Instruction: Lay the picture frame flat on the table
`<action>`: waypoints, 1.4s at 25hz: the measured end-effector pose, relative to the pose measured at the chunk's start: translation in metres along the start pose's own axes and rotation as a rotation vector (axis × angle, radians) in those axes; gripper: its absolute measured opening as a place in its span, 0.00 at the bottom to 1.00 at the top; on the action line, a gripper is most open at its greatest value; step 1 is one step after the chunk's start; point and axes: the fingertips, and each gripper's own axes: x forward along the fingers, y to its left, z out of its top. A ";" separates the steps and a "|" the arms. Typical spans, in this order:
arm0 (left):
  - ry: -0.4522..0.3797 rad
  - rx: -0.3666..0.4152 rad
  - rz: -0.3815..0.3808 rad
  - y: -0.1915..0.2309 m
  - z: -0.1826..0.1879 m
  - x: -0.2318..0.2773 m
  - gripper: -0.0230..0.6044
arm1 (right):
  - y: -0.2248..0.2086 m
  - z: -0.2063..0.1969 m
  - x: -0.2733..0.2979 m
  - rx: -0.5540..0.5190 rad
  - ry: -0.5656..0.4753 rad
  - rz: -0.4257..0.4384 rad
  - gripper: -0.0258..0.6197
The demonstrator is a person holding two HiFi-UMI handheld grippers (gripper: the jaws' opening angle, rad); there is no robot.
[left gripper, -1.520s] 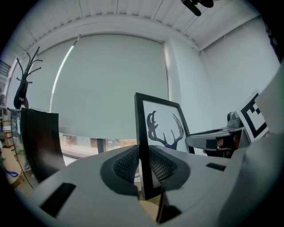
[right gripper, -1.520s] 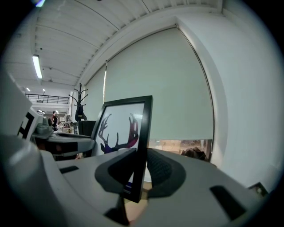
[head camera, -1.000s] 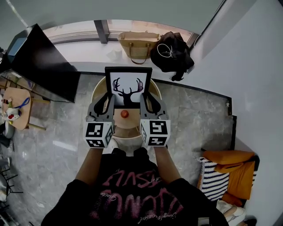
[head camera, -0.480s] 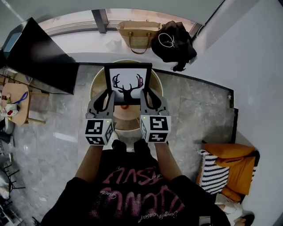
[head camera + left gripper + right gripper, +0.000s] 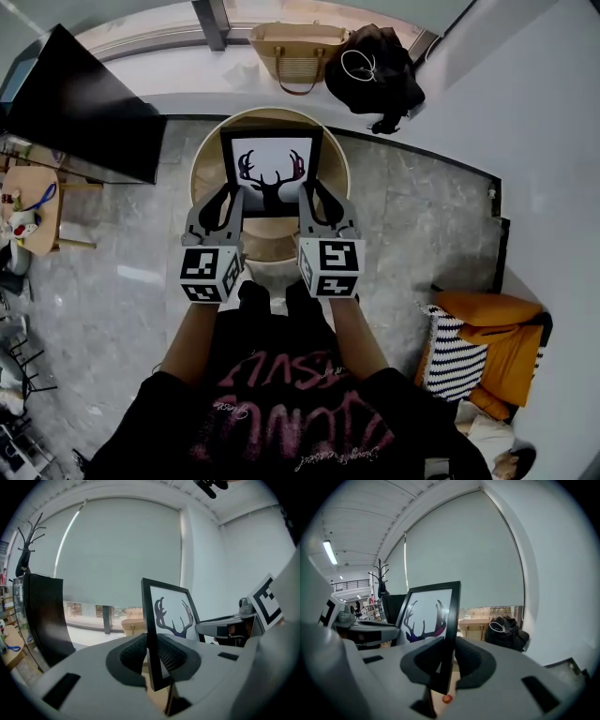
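Note:
The picture frame [image 5: 271, 172] is black with a dark antlered deer head on white. It stands tilted over the round wooden table [image 5: 338, 172], its face turned up towards me. My left gripper [image 5: 231, 201] is shut on its left edge, and the black edge [image 5: 151, 641] runs between the ribbed pads. On its right edge my right gripper [image 5: 310, 198] is shut, with the frame [image 5: 429, 616] clamped between the pads. A small red thing [image 5: 447, 698] lies on the table under the frame's lower corner. Whether the frame touches the table is hidden.
A woven bag [image 5: 292, 49] and a black bag [image 5: 377, 71] sit on the ledge beyond the table. A large black screen [image 5: 82, 105] stands at the left, with a small side table [image 5: 28, 212] below it. An orange and striped seat [image 5: 483, 361] is at the right.
Both grippers keep their hold on the frame. The frame now sits lower against the table top in the head view, and it hides the red thing that showed below it.

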 end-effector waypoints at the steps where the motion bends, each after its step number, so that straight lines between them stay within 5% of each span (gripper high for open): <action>1: 0.006 -0.003 0.000 0.001 -0.002 0.001 0.15 | 0.000 -0.002 0.002 0.002 0.006 0.000 0.17; 35: 0.187 -0.103 0.010 0.003 -0.127 0.009 0.15 | 0.003 -0.126 0.022 0.055 0.212 0.014 0.17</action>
